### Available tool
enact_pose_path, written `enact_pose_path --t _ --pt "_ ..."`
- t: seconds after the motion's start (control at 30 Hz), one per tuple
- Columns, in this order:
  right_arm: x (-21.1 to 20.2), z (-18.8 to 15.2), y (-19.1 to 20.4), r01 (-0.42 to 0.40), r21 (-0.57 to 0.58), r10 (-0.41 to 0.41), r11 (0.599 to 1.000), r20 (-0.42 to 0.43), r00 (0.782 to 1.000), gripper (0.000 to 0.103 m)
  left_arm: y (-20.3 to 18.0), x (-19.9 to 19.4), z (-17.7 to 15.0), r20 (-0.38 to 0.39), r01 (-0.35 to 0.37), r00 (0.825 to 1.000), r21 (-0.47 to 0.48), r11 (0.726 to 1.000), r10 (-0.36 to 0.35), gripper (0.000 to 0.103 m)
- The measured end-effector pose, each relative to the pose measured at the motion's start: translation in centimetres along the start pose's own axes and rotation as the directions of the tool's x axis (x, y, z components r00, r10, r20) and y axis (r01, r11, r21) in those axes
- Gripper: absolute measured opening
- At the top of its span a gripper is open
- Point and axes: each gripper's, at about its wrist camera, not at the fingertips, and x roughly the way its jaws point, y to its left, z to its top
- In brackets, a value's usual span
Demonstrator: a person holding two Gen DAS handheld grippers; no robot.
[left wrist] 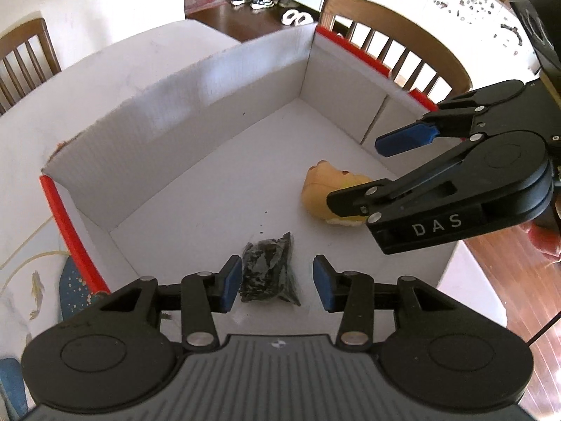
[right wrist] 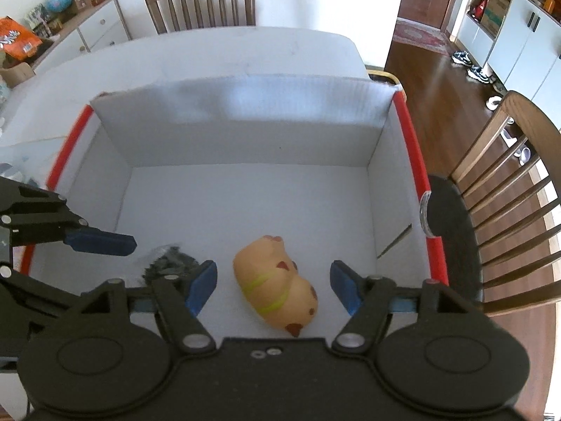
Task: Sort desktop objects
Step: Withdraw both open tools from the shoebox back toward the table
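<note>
A white cardboard box with red-edged rims (left wrist: 196, 112) (right wrist: 242, 122) stands on the white table. On its floor lie a small clear bag of black bits (left wrist: 268, 273) (right wrist: 168, 263) and a tan squishy animal toy with yellow stripes (left wrist: 322, 189) (right wrist: 277, 280). My left gripper (left wrist: 277, 282) is open above the box, its fingers either side of the bag, not touching it. My right gripper (right wrist: 273, 286) is open, its fingers either side of the toy, not gripping it. The right gripper also shows in the left wrist view (left wrist: 361, 172), partly hiding the toy.
Wooden chairs stand around the table (left wrist: 403, 52) (right wrist: 203, 0) (right wrist: 508, 189). A blue patterned object (left wrist: 75, 287) lies left of the box on the table. A sideboard with a globe and jars (right wrist: 70, 17) is at the far left. Wooden floor (right wrist: 427, 66) lies beyond the table.
</note>
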Motion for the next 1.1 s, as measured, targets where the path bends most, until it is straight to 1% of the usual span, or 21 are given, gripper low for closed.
enact_pose_path --t 0.17,0.33,0.57,0.73,0.8,0.83,0.87,0.97,1.1 --pt "-1.9 0.0 0.0 -0.015 -0.003 0.015 1.0 0.029 0.999 0.071 -0.5 -1.7 -0.5 0.031 0.001 1.0 0.004 1.0 -0.001 0.043" --pt "-3.3 -0.2 0.4 -0.031 -0.008 0.031 0.999 0.058 0.998 0.071 -0.7 -3.7 -1.3 0.065 0.009 0.998 -0.015 1.0 -0.008 0.043" --pt "-5.3 -0.7 1.1 -0.048 -0.02 0.05 0.999 0.102 0.994 0.071 -1.1 -6.3 -2.6 0.118 0.01 0.993 -0.028 1.0 -0.007 0.043" --pt "-6.2 -1.2 1.6 -0.058 -0.022 0.06 0.998 0.121 0.991 0.073 -1.3 -7.6 -3.4 0.147 0.011 0.989 -0.031 0.999 -0.006 0.043" --pt "-6.4 -1.4 1.7 -0.059 -0.018 0.061 0.998 0.128 0.99 0.076 -1.4 -8.2 -3.7 0.163 0.002 0.987 -0.026 1.0 0.002 0.053" --pt "-6.5 -1.4 1.8 -0.059 -0.018 0.061 0.998 0.132 0.989 0.077 -1.6 -8.5 -3.8 0.173 -0.004 0.985 -0.022 1.0 0.008 0.061" --pt "-6.6 -1.5 1.8 -0.059 -0.017 0.06 0.998 0.136 0.989 0.078 -1.7 -8.7 -3.9 0.18 -0.009 0.984 -0.017 1.0 0.012 0.064" --pt "-6.9 -1.8 2.0 -0.054 -0.009 0.055 0.998 0.151 0.987 0.082 -1.9 -9.3 -4.4 0.196 -0.018 0.981 -0.002 1.0 0.018 0.064" --pt "-7.5 -2.2 2.4 -0.065 0.001 0.063 0.998 0.184 0.981 0.087 -1.9 -9.8 -4.8 0.209 -0.009 0.978 0.002 1.0 0.009 0.066"
